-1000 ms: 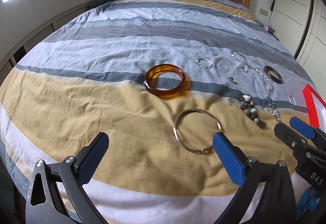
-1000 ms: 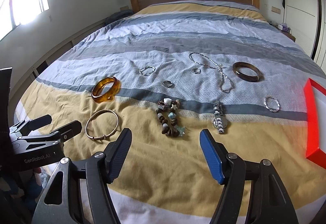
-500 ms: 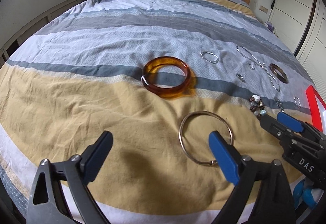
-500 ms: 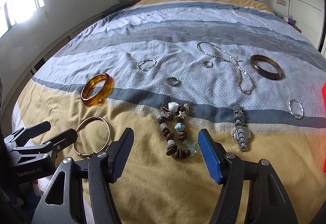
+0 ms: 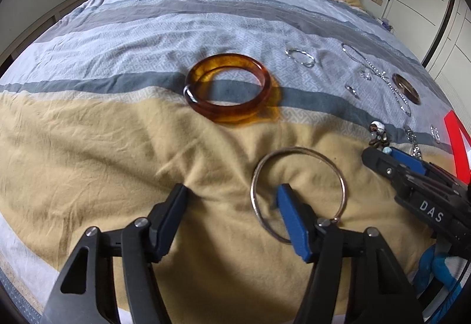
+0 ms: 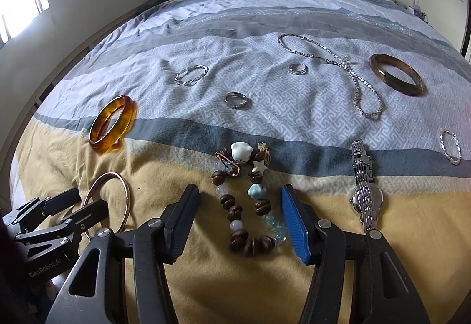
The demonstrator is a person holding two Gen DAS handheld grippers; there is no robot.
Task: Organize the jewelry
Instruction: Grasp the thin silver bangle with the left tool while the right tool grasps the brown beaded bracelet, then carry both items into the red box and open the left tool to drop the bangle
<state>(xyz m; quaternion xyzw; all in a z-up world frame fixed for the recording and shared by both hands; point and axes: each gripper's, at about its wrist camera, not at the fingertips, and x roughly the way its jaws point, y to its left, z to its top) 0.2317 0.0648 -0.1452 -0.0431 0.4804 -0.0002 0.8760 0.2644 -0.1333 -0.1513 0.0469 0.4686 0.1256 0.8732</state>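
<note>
A thin metal bangle (image 5: 297,149) lies on the tan band of the bedspread. My left gripper (image 5: 231,191) straddles its left rim: the blue finger stands inside the ring, the black finger outside it. Its jaws are closing and the pads stand clear of the rim. In the right wrist view a beaded bracelet (image 6: 235,210) with brown, blue and white beads lies between the fingers of my right gripper (image 6: 239,193). Those jaws are closing too, with gaps on both sides of the beads. The right gripper (image 5: 382,159) also shows in the left wrist view, and the left gripper (image 6: 79,203) in the right one.
An amber bangle (image 5: 235,115) lies just beyond the thin one. Further out lie a silver watch (image 6: 365,197), a chain necklace (image 6: 356,88), a brown bangle (image 6: 397,87), two rings (image 6: 235,100), and twisted silver hoops (image 6: 179,79). A red-edged tray (image 5: 456,141) sits far right.
Both grippers came down closer to the bed and their jaws narrowed. The left one now straddles the thin bangle's rim; the right one now has the bead bracelet between its fingers.
</note>
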